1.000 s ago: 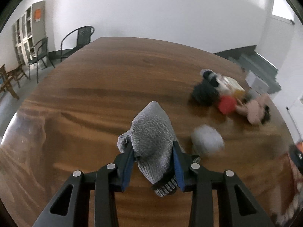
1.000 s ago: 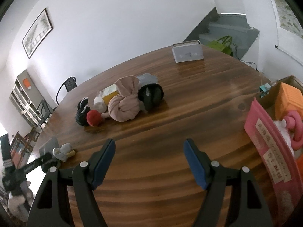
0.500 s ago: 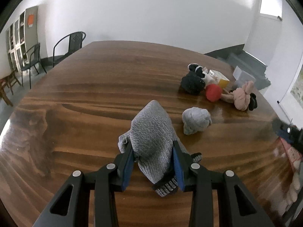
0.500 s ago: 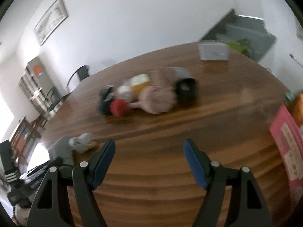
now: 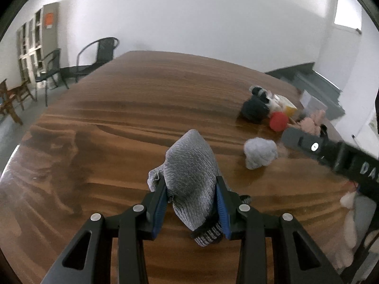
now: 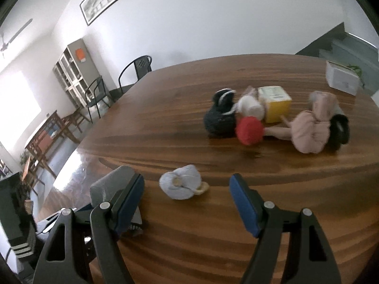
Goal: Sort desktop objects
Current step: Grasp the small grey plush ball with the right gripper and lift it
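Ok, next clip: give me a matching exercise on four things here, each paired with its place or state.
Things:
1. grey sock
2. pale blue sock ball
3. red ball
4. yellow box

Places or states:
A. lies alone on the wooden table, ahead of the open right tool
B. behind the white rolled sock
C. clamped in the left tool
D. beside the black sock ball

Pairs: 1-C, 2-A, 3-D, 4-B
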Motion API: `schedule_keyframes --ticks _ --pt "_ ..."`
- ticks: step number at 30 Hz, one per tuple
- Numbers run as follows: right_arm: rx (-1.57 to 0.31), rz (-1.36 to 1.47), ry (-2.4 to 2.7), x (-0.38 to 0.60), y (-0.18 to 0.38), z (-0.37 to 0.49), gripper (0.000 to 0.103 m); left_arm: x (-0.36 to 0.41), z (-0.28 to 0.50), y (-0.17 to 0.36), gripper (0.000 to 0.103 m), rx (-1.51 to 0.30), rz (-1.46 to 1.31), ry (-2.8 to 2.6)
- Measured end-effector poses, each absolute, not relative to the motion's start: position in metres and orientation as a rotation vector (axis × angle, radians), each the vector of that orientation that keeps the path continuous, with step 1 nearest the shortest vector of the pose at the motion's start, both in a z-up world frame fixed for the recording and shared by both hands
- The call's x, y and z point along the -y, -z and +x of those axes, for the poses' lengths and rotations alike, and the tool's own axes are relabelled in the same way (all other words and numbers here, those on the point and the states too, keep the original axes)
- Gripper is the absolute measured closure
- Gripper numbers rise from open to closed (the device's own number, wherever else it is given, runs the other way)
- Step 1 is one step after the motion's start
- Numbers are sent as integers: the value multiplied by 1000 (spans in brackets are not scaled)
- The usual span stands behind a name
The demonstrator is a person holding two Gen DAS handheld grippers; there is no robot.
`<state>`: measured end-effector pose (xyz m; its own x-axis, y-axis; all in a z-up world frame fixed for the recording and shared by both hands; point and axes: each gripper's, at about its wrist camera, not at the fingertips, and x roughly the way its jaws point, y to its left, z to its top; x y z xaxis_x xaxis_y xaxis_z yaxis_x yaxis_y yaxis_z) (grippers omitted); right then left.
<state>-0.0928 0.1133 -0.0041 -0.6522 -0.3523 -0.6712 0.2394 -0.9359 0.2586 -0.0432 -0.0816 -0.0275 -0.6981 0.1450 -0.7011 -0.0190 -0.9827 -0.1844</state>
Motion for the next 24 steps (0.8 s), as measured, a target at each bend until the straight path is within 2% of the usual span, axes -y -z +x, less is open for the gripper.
schedule_keyframes --ticks 11,14,16,17,24 --pt "117 1160 2567 -88 28 -115 25 102 -35 18 64 304 -1142 -2905" --pt "93 1178 2562 -84 35 -119 33 100 -35 18 64 295 -1143 -2891" --pt "71 1196 2565 -83 39 -122 48 99 -35 19 64 298 -1146 -2879" --pt "58 1206 2569 -83 41 -123 52 99 -36 19 64 301 -1148 -2873" --pt "90 1176 2604 -94 35 -111 54 95 -36 21 64 296 -1159 -2849"
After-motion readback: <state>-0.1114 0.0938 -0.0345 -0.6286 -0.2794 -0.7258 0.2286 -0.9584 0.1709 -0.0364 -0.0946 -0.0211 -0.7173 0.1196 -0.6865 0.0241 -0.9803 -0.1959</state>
